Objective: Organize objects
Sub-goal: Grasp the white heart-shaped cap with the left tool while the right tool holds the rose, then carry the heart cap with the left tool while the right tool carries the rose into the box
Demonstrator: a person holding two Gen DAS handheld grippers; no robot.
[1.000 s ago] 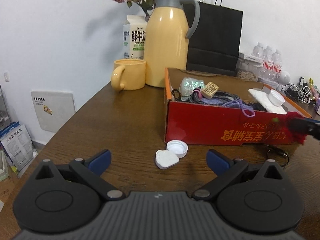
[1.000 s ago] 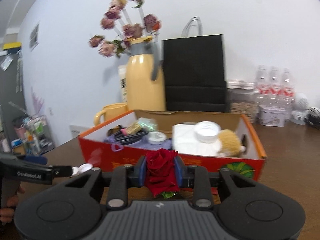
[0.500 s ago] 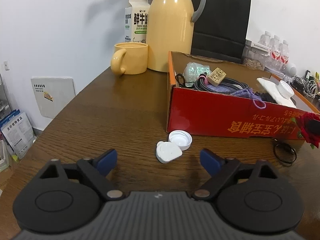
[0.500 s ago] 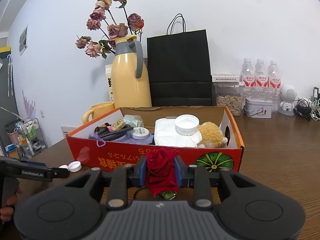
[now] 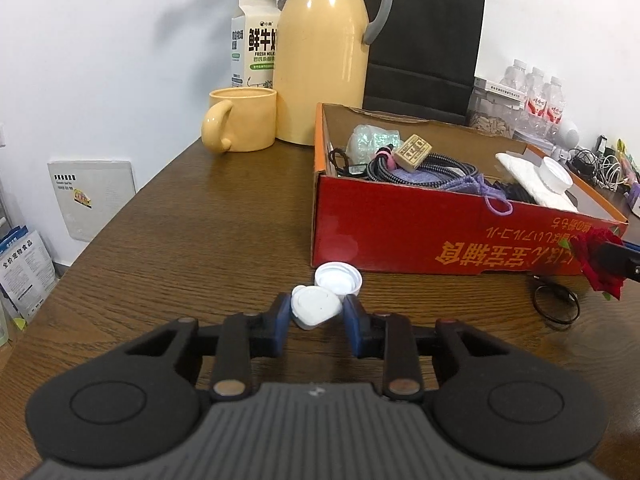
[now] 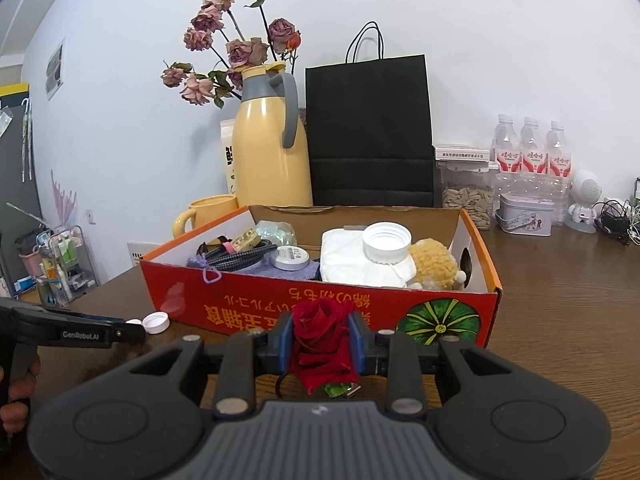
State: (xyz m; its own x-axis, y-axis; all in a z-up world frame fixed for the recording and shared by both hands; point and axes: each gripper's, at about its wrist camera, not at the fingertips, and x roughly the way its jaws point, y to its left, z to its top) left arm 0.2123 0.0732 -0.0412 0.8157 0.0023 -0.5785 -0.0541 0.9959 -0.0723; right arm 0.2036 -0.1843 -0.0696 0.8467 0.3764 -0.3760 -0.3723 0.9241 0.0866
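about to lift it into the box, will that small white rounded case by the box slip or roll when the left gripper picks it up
The white case looks smooth, hard plastic, so it may slip between the left gripper pads. Its flat underside suggests sliding, not rolling. Lifting it could nudge the white cap touching it.

I am reading "FRESH MILK" under large Chinese characters on the milk carton (image 5: pixel 256 44) standing behind the mug. The red box (image 5: pixel 420 232) is showing yellow Chinese lettering on its front, upside down to me. In the right wrist view, my left tool (image 6: pixel 132 330) is carrying the brand "GenRobot.AI" along its side. The water bottles (image 6: pixel 530 158) are wearing red labels whose print is, I think, too small to read.
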